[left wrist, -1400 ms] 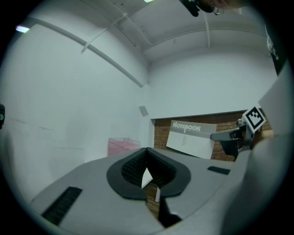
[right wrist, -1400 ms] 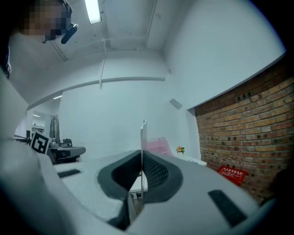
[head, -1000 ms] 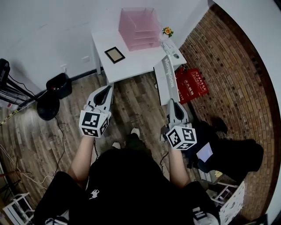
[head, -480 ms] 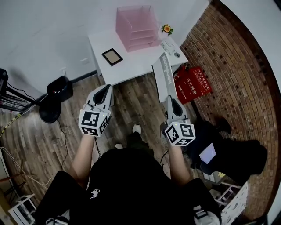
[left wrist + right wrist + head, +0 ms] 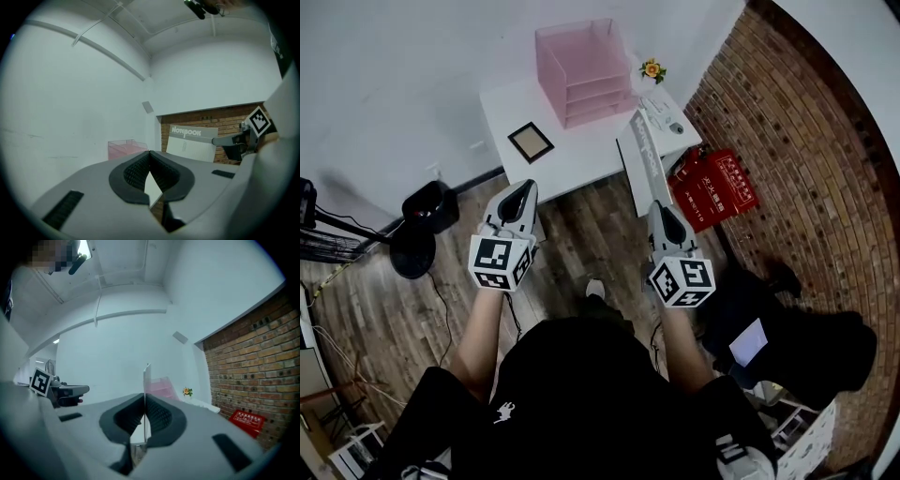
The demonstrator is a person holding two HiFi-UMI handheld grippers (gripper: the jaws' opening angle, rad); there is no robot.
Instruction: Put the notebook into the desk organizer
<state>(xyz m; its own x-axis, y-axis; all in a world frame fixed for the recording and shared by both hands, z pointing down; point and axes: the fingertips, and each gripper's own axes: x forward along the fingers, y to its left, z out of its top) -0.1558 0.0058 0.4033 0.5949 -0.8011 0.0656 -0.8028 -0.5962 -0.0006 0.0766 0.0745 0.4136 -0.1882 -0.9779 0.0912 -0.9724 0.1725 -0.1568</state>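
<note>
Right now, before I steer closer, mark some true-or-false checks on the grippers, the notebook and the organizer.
1. The right gripper is shut on the notebook. True.
2. The notebook sits inside the desk organizer. False: the right gripper holds it, outside the organizer.
3. The left gripper holds the picture frame. False: its jaws are shut on nothing, and the frame lies on the white table.
4. The desk organizer is pink and stands on the white table. True.
5. The red box lies on the table. False: it is on the floor by the brick wall.
</note>
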